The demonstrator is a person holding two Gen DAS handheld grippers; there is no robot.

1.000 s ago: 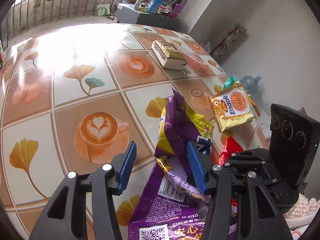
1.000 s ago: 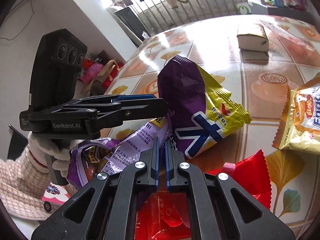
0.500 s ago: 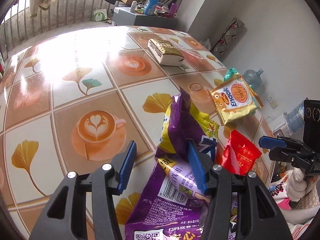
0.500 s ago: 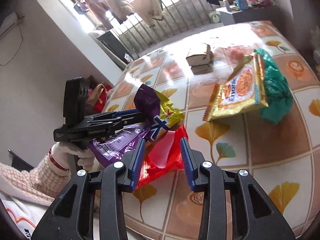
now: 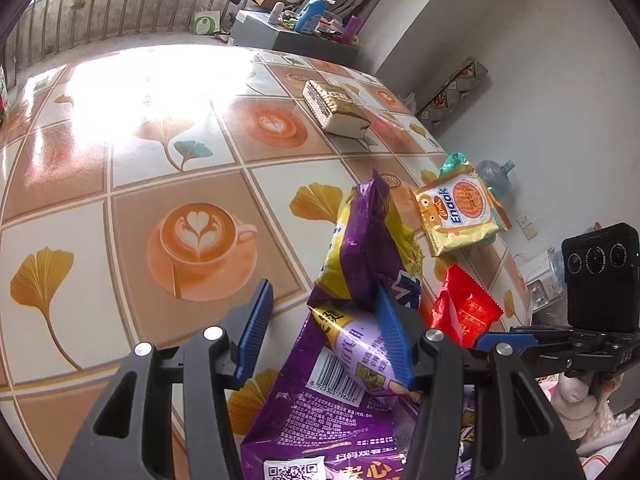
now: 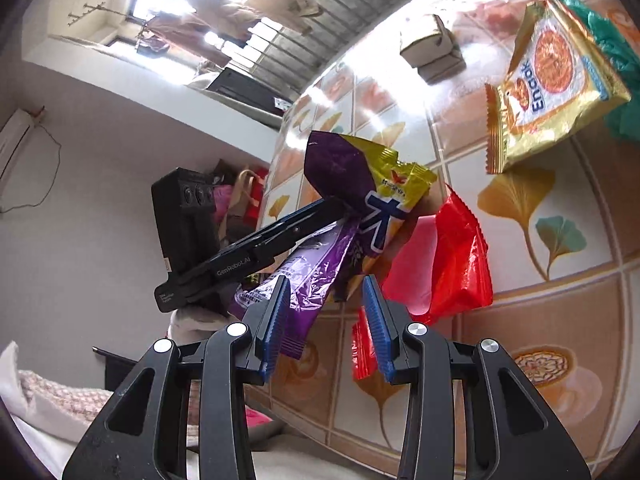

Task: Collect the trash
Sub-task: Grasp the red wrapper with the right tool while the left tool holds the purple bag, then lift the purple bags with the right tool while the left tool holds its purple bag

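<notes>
Desk [image 5: 120, 184] with a coffee-cup and ginkgo-leaf cover, beside a grey wall. Purple bag [image 5: 344, 392] draped over the near edge, touching the right finger [image 5: 394, 344] of the spread left hand-held gripper [image 5: 326, 334]. Yellow Enaak pack [image 5: 460, 212] further off, box [image 5: 334, 110] beyond. Red wrapper [image 6: 444, 260] just ahead of the right hand-held gripper [image 6: 326, 324], spread, gripping nothing.

Glossy crinkled foil purple bag [image 5: 360, 264], shiny red wrapper [image 6: 448, 256], slick, probably vinyl tablecloth [image 5: 120, 184], ribbed blue pads [image 6: 374, 328]
</notes>
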